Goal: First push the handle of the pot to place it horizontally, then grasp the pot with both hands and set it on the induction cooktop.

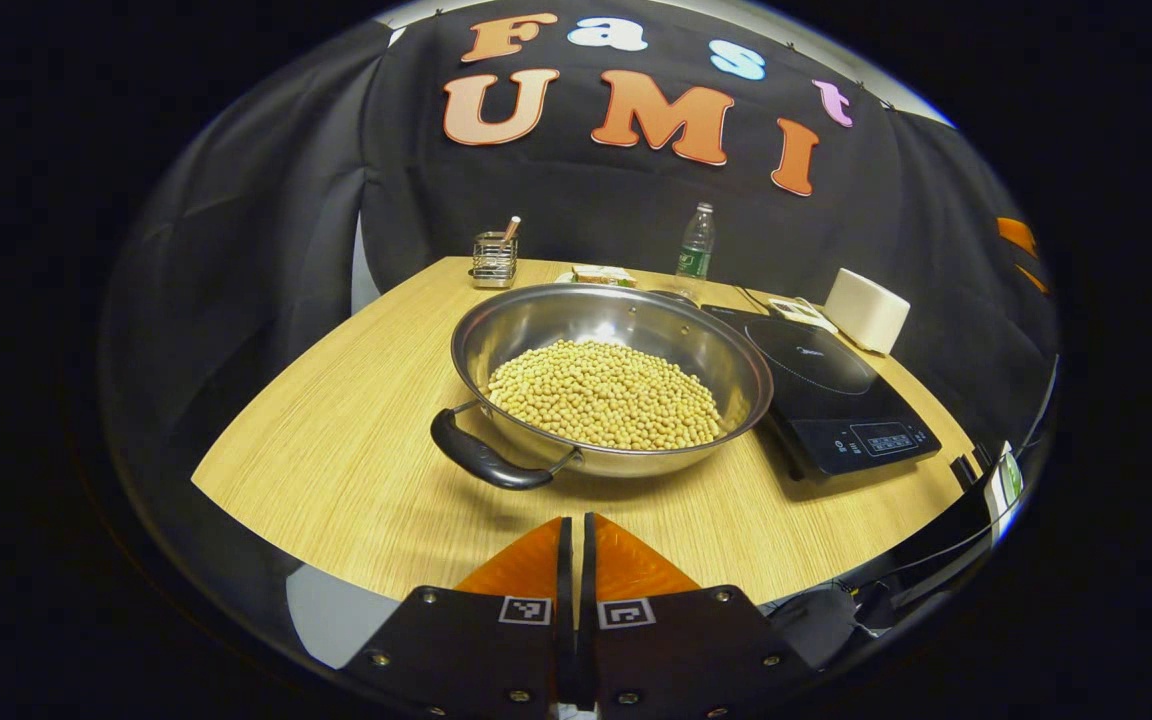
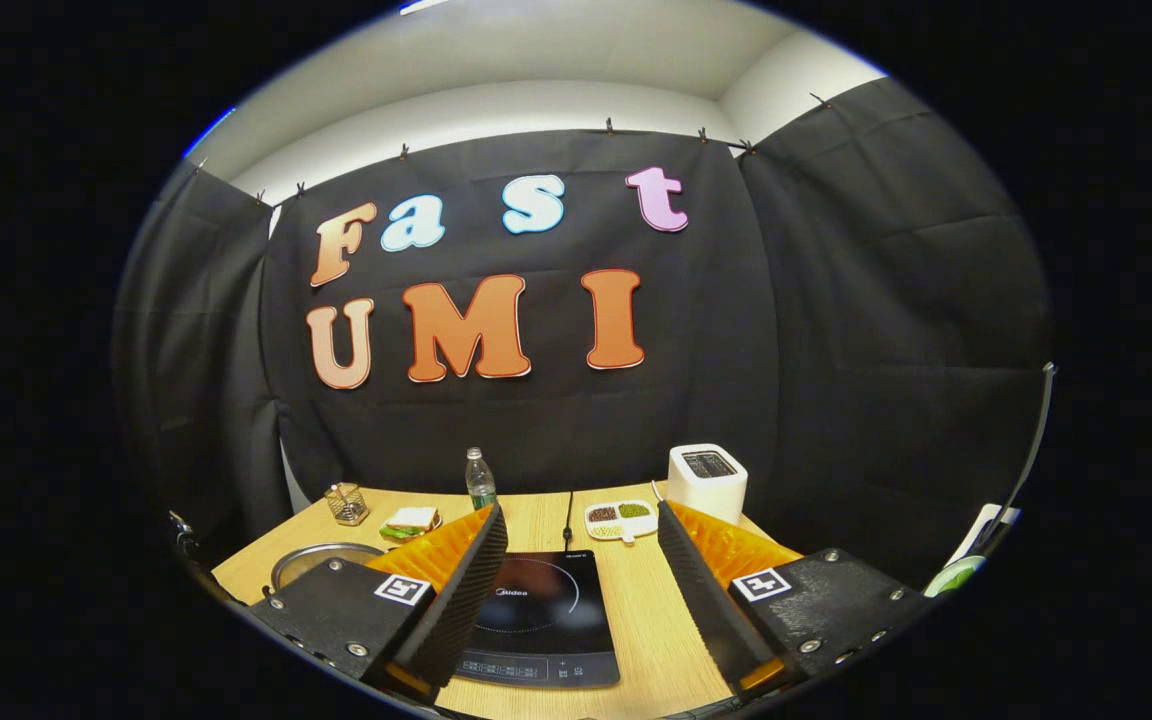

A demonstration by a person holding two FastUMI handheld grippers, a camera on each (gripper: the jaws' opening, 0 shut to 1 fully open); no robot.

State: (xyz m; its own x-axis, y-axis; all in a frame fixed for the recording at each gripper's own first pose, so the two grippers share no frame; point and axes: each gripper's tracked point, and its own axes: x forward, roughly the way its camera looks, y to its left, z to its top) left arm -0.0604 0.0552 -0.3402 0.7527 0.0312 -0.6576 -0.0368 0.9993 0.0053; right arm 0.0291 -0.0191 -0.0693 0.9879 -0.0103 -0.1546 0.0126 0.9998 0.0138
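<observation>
Steel pot [image 1: 612, 380] with beans sits ahead of the left tool [image 1: 576, 560], whose fingers are closed on nothing. Right tool [image 2: 576, 580] is wide open over the cooktop [image 2: 536, 620].

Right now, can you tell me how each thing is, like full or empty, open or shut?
pot: on the table, full of beans, handle toward the camera
induction cooktop: bare, nothing on it
water bottle: upright, capped
toaster: upright
left gripper: shut, holding nothing
right gripper: open, holding nothing
</observation>
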